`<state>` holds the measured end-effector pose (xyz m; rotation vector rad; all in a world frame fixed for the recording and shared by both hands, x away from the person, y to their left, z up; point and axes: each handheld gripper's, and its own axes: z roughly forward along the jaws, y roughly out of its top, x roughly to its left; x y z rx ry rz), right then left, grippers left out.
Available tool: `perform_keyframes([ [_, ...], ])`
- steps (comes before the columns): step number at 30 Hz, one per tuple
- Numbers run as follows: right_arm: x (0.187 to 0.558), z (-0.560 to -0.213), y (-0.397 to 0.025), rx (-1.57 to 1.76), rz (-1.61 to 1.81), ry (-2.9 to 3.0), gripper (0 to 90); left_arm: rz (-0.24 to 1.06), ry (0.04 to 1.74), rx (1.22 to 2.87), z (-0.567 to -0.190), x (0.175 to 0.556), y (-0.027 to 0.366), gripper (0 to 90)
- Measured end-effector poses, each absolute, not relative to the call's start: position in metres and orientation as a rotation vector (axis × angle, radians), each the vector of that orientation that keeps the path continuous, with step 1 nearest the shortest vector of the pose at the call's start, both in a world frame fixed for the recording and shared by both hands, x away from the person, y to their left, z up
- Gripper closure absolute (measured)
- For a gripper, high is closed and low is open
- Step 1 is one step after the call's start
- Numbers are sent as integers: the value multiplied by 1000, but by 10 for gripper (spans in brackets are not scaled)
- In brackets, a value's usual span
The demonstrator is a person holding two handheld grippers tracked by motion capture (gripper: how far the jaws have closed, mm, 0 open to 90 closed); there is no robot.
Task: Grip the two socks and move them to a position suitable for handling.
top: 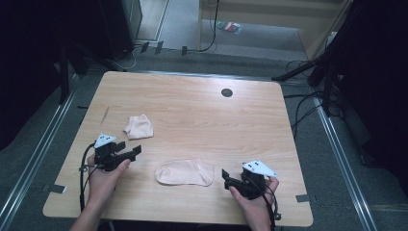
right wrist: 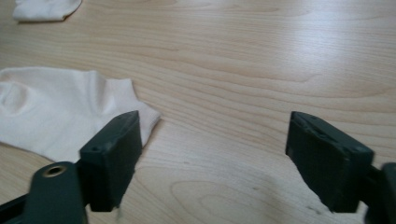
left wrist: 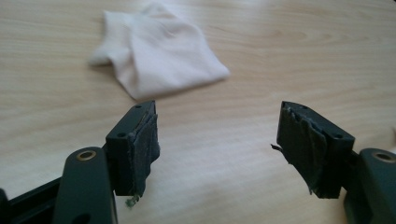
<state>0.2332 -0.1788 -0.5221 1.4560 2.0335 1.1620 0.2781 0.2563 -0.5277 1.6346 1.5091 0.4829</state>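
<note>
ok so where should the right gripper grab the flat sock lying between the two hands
Probably the flat sock's cuff end, nearest the right gripper. It lies spread out on the table, so come in low from the person's right, jaws open, and pinch the edge showing by the jaw.

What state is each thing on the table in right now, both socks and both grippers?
Flat sock: laid out flat near the table's front edge, not held.
Folded sock: bunched or folded over, lying apart from the flat one.
Left gripper: open, empty, pointing at the folded sock.
Right gripper: open, empty, beside the flat sock's end.
Table: bare wood elsewhere.
</note>
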Motion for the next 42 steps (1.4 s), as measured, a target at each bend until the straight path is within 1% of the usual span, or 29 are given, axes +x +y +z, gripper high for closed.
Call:
perform_keyframes([
  [1, 234, -521, -180, 1467, 1170, 2023, 141, 496, 1520, 1628, -527, 282, 258, 292],
  [6, 236, -520, -182, 1468, 1164, 2017, 119, 559, 1592, 1587, -528, 302, 266, 278],
  [11, 237, -520, -180, 1480, 1156, 2026, 41, 571, 1656, 1579, -534, 321, 271, 288],
  [18, 237, -522, -175, 1483, 1138, 2037, 36, 570, 1708, 1628, -540, 339, 265, 318],
  [19, 237, -522, -175, 1477, 1134, 2041, 36, 582, 1710, 1627, -541, 340, 264, 336],
  [21, 237, -523, -173, 1476, 1127, 2046, 36, 607, 1717, 1658, -542, 343, 261, 406],
  [23, 237, -523, -171, 1469, 1120, 2053, 36, 623, 1713, 1661, -542, 343, 260, 525],
  [25, 237, -524, -170, 1459, 1115, 2063, 43, 592, 1701, 1659, -543, 344, 261, 674],
  [28, 236, -524, -169, 1459, 1112, 2065, 67, 575, 1660, 1675, -541, 342, 261, 863],
  [30, 237, -525, -169, 1456, 1112, 2066, 67, 579, 1617, 1679, -538, 340, 260, 890],
  [35, 238, -525, -167, 1466, 1108, 2061, 75, 545, 1550, 1675, -530, 338, 252, 899],
  [42, 239, -524, -167, 1471, 1110, 2053, 80, 498, 1415, 1686, -509, 337, 222, 900],
])
